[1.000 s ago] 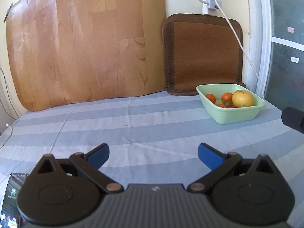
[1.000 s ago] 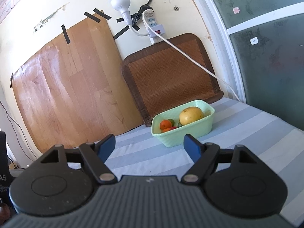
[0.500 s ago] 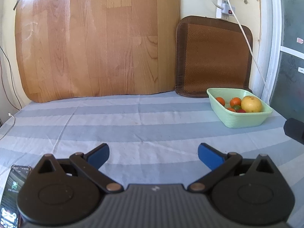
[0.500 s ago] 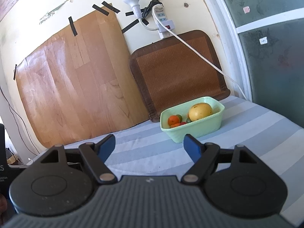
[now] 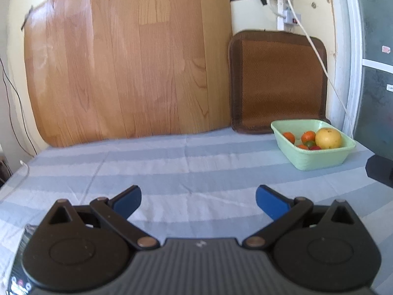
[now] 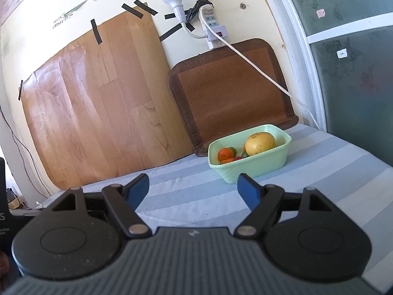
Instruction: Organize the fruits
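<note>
- left gripper [image 5: 197, 201] held low over the striped blue cloth [image 5: 172, 162], level, pointing toward the back wall; jaws spread wide, nothing between the blue pads [image 5: 269, 202].
- right gripper [image 6: 194, 191] likewise above the cloth, rolled a little so the scene leans, aimed at the near left corner of the green basin [image 6: 253, 163]; jaws wide apart and empty, right pad overlapping the basin's front wall in the picture, contact not clear.
- pale green basin [image 5: 316, 158] at the far right of the cloth, just in front of the brown woven mat [image 5: 277, 86] leaning on the wall.
- inside the basin: a large yellow fruit [image 6: 259, 143] at the right end, small orange fruits [image 6: 224, 154] at the left, a green one [image 5: 310, 144] and something red [image 5: 315, 148] tucked between, partly hidden by the rim.
- wood-grain board [image 5: 127, 59] propped on the wall left of the mat, taped at the top.
- white cord [image 6: 258, 66] running from the power strip [image 6: 213, 28] down across the mat's corner.
- phone [image 5: 19, 270] at the lower left edge of the left wrist view, mostly hidden by the gripper body.
- dark part of the other tool [image 5: 379, 169] at the right edge of that view.
</note>
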The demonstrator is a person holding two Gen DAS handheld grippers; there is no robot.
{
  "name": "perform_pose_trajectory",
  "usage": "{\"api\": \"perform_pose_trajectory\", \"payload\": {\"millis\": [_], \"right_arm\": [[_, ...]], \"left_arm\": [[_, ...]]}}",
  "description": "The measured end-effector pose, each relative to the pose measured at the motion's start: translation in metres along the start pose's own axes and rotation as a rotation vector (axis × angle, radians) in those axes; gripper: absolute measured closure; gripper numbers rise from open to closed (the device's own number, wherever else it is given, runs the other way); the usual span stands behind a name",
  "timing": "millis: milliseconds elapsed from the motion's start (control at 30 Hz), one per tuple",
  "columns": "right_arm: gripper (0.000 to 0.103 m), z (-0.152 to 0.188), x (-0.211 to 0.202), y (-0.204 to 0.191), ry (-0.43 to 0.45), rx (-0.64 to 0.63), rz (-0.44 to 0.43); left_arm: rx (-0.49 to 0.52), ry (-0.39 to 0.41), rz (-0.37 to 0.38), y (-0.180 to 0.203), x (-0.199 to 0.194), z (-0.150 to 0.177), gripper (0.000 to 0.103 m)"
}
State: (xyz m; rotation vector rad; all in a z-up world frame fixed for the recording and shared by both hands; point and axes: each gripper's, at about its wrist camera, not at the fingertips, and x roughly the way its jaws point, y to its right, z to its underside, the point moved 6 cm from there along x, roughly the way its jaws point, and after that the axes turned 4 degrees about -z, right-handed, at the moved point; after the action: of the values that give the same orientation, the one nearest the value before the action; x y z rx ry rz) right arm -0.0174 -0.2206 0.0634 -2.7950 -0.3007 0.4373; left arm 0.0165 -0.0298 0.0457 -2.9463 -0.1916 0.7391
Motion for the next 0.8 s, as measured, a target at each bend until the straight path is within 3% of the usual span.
{"api": "perform_pose_trajectory", "payload": {"millis": [167,800], "right_arm": [[0.022,0.000,-0.002,0.004,0.012,0.014,0.009],[0.022,-0.001,-0.005,0.014,0.037,0.029,0.023]], "left_arm": [[0.041,0.043,-0.017,0.007,-0.005,-0.003,0.000],[0.047,-0.030,0.004,0.020,0.003,0.003,0.000]]}}
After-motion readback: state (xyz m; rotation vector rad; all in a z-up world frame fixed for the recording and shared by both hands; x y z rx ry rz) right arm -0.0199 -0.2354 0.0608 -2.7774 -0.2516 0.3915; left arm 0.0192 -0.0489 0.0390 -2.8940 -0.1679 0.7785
